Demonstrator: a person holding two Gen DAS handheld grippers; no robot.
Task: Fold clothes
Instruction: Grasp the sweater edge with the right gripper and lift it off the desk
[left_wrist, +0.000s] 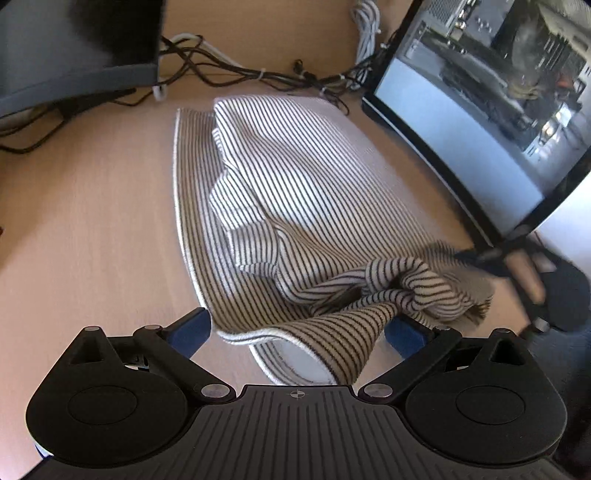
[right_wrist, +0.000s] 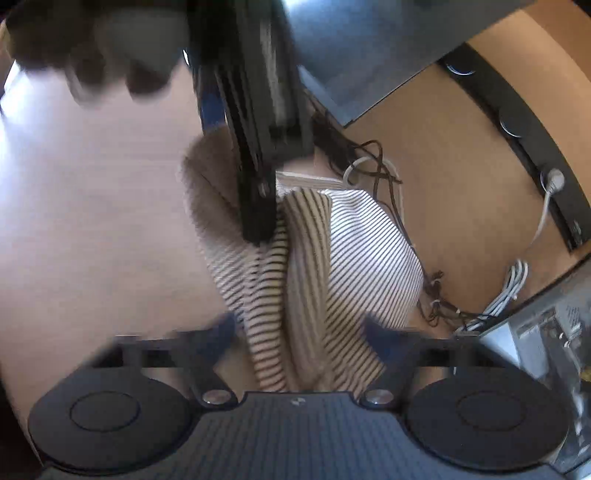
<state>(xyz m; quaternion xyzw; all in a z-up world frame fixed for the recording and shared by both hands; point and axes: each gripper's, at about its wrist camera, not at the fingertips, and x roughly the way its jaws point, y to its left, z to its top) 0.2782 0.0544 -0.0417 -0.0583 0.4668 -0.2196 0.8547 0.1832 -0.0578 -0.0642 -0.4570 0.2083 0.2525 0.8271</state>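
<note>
A black-and-white striped knit garment (left_wrist: 295, 177) lies partly folded on the wooden desk (left_wrist: 92, 221). My left gripper (left_wrist: 297, 330) stands wide open at its near hem, with one blue fingertip (left_wrist: 192, 328) on bare desk and the other under a raised fold. My right gripper (right_wrist: 301, 332) is partly closed around a bunched fold of the garment (right_wrist: 310, 280). Its fingertips (right_wrist: 221, 332) are blurred, and I see a sliver of desk beside the left one. From the left wrist, the right gripper (left_wrist: 480, 258) and a hand (left_wrist: 524, 273) blur at the garment's lifted right corner.
A monitor (left_wrist: 74, 44) stands at the back left. Dark cables (left_wrist: 240, 70) and a white cable bundle (left_wrist: 365, 22) run along the back. A glass-sided computer case (left_wrist: 480, 92) borders the garment's right. The left tool's black frame (right_wrist: 255, 177) hangs over the cloth.
</note>
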